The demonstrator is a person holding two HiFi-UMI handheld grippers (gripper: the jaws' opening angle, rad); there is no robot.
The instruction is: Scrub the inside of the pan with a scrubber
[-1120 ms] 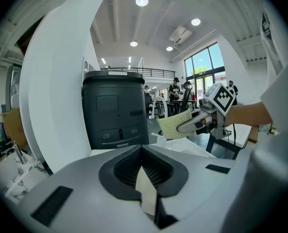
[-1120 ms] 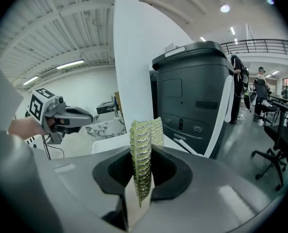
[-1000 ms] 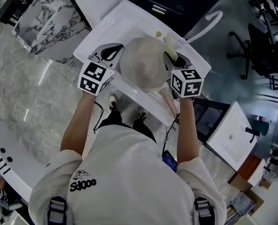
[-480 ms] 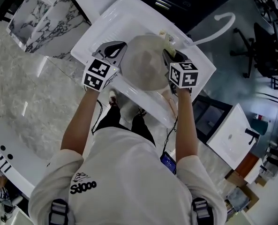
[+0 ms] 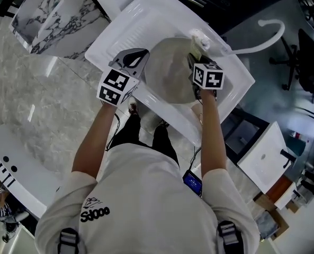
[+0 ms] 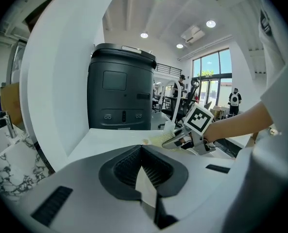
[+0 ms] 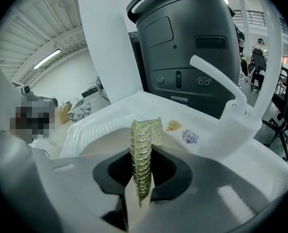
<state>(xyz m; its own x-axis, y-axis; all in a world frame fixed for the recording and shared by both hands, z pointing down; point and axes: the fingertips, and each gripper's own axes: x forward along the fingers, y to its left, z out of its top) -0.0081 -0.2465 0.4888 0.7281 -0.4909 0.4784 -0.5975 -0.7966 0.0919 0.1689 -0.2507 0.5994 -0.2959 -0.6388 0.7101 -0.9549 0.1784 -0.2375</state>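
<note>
Down in the white sink, a pale round pan lies between the two tools. At its right rim, the right hand-held gripper is clamped on a yellow-green ribbed scrubber, which stands upright between the jaws. Beside the pan's left rim, the left hand-held gripper has its jaws together, with nothing seen between them. Far right, a white faucet arches over the sink.

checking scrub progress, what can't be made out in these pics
- Whether the scrubber touches the pan: head view, right gripper covers it; right gripper view, its own body blocks the contact.
- Residue inside pan: head view, too small.
- Pan in left gripper view: hidden under the body of the left gripper.
</note>
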